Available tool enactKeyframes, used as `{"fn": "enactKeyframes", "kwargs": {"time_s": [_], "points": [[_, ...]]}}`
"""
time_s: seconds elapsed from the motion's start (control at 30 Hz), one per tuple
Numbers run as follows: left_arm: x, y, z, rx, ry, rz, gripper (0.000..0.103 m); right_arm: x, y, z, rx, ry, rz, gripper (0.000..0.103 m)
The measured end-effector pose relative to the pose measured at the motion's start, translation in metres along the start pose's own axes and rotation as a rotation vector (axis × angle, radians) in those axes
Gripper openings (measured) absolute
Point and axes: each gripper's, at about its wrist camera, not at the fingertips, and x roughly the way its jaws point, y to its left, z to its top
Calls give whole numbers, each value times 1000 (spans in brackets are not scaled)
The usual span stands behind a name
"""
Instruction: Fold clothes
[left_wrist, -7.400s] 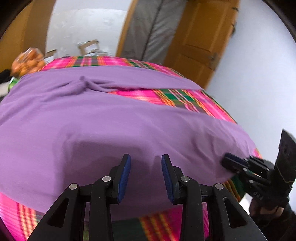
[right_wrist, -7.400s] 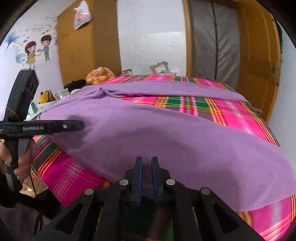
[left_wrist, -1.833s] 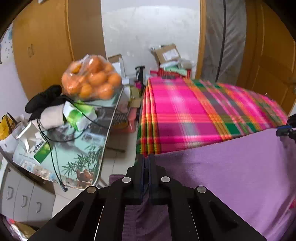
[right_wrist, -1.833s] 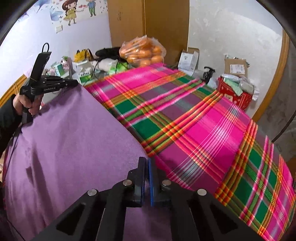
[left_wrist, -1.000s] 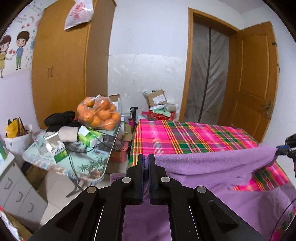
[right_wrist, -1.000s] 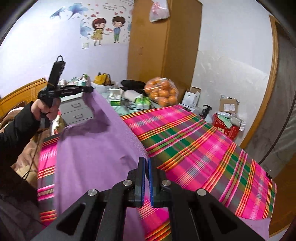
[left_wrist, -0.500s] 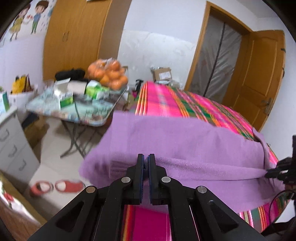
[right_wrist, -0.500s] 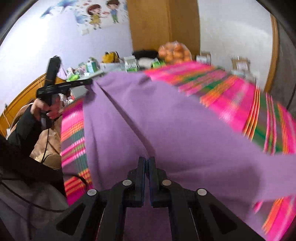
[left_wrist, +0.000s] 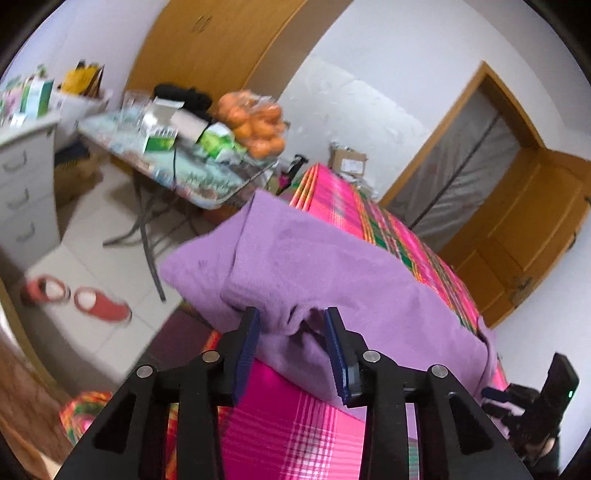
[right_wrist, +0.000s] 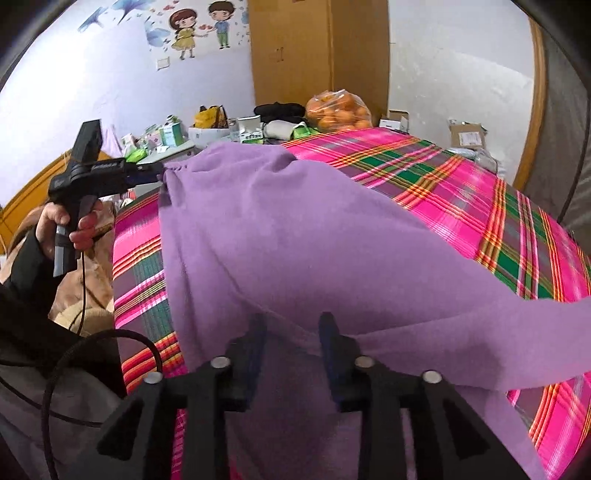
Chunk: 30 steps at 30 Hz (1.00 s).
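A purple garment (right_wrist: 295, 236) lay doubled over on a bed (right_wrist: 480, 199) covered in pink plaid, its folded edge nearest the person. The left gripper (left_wrist: 291, 347) and right gripper (right_wrist: 291, 343) sat at that edge's two corners, jaws opening, cloth loose between them and no longer pinched, apparently letting the fold settle flat.

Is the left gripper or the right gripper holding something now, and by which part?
Nothing is held. Both the left gripper and the right gripper are opening; the folded edge of the purple cloth lies loose between their jaws.
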Motion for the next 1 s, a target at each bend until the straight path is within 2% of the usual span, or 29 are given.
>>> {"fn": "enactKeyframes", "kwargs": {"time_s": [0.23, 0.33, 0.4, 0.47, 0.6, 0.7, 0.73, 0.77, 0.8, 0.87, 1.0], "points": [[13, 5, 5, -151, 28, -25, 37, 14, 17, 5, -135, 25, -12, 32], [5, 1, 4, -172, 0, -29, 37, 20, 19, 5, -168, 50, -9, 32], [0, 0, 2, -176, -24, -33, 48, 23, 19, 3, -183, 66, 0, 32], [2, 2, 3, -189, -28, -21, 48, 27, 20, 2, -194, 78, 8, 32], [18, 13, 7, -268, 14, -6, 48, 27, 15, 4, -174, 81, 19, 32], [27, 22, 9, -347, 37, -11, 48, 27, 14, 5, -168, 84, 18, 24], [28, 24, 11, -365, 26, -23, 48, 27, 14, 6, -167, 85, 17, 17], [27, 23, 13, -361, 17, -18, 43, 27, 13, 6, -165, 86, 16, 9], [26, 21, 15, -355, 7, -12, 29, 27, 12, 7, -155, 86, 18, 6], [22, 17, 23, -322, -21, 4, 9, 24, 9, 9, -134, 78, 31, 4], [12, 10, 40, -266, -72, 1, 6, 16, 5, 13, -95, 56, 61, 4]]}}
